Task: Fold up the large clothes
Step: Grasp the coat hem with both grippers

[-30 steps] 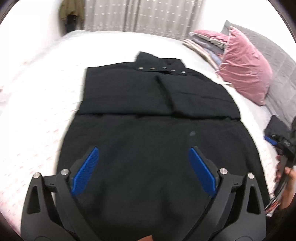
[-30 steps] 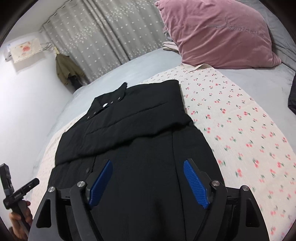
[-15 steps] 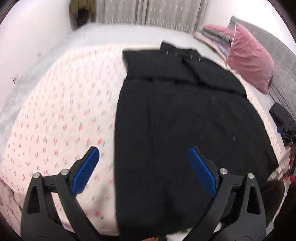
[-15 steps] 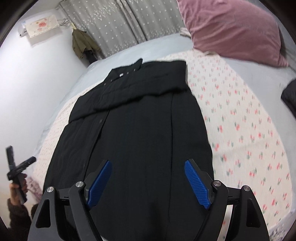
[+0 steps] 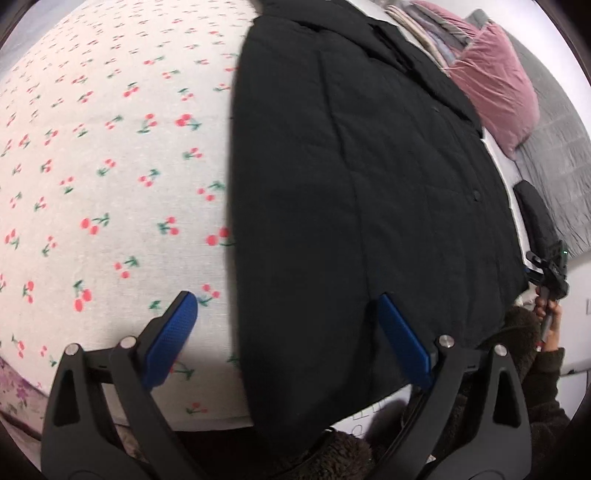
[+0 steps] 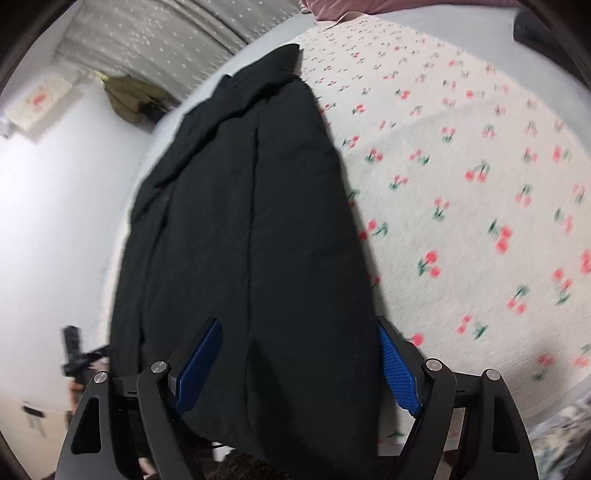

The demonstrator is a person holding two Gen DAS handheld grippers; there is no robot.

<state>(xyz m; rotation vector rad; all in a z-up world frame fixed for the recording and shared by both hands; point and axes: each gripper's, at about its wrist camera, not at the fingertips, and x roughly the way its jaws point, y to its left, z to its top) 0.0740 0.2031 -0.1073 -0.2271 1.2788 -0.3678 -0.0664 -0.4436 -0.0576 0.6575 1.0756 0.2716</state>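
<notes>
A long black coat (image 5: 351, 184) lies flat on a bed sheet printed with cherries (image 5: 92, 166), its hem at the near bed edge and its collar far away. My left gripper (image 5: 284, 328) is open above the coat's near left hem corner, one blue pad over the sheet and one over the black cloth. In the right wrist view the same coat (image 6: 251, 221) runs away from me. My right gripper (image 6: 299, 354) is open above the coat's near right hem corner, with cloth below both pads. Neither gripper holds the fabric.
A pink pillow (image 5: 495, 85) and a stack of folded clothes (image 5: 432, 33) lie at the far right, beside a grey quilt (image 5: 554, 147). The other gripper and hand (image 5: 550, 291) show at the right. Grey curtains (image 6: 166, 40) and a hanging olive garment (image 6: 129, 99) line the far wall.
Both grippers have come down and back toward the near bed edge. The left one shifted left to the coat's left hem corner, the right one to the right hem corner. Both jaws stayed open.
</notes>
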